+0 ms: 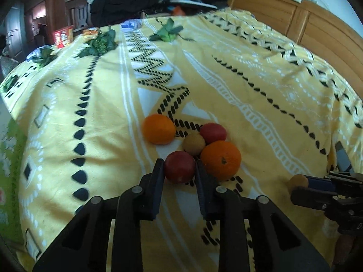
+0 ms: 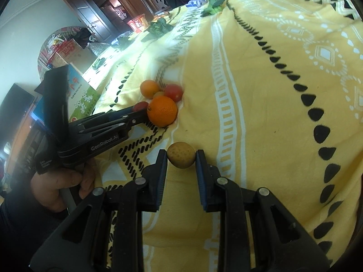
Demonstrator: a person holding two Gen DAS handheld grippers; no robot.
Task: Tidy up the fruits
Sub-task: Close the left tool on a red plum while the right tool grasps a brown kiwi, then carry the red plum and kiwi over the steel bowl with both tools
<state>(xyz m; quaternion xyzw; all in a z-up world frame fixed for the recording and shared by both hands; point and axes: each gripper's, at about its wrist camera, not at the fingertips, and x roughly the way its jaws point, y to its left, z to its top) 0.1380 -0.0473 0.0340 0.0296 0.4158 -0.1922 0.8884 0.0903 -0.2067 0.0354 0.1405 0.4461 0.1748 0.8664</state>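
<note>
1. The left hand-held gripper (image 1: pixel 179 166) is clamped on a red fruit (image 1: pixel 179 167), 1 pad on each side at about its widest part. The fruit sits low between the tips, on or just above the bedspread (image 1: pixel 261 68); I cannot tell which.
2. Just right of that gripper's right finger, the near orange (image 1: pixel 220 160) touches or nearly touches it. My judgement: lift straight up before moving sideways, so the finger does not drag the orange along.
3. Just ahead of the tips lie a small tan fruit (image 1: pixel 194 144) and a second red fruit (image 1: pixel 213 133), packed against the near orange. The far orange (image 1: pixel 158 128) sits ahead and to the left, slightly apart.
4. The right hand-held gripper (image 2: pixel 181 156) grips another small tan fruit (image 2: pixel 181 158) at its sides, well to the right of the cluster, over bare bedspread.
5. The grouping looks partly done. Like probably goes with like, so the gripped red fruit likely belongs beside the other red one.
6. Round fruit on soft cloth may roll; set each down gently and open slowly.
</note>
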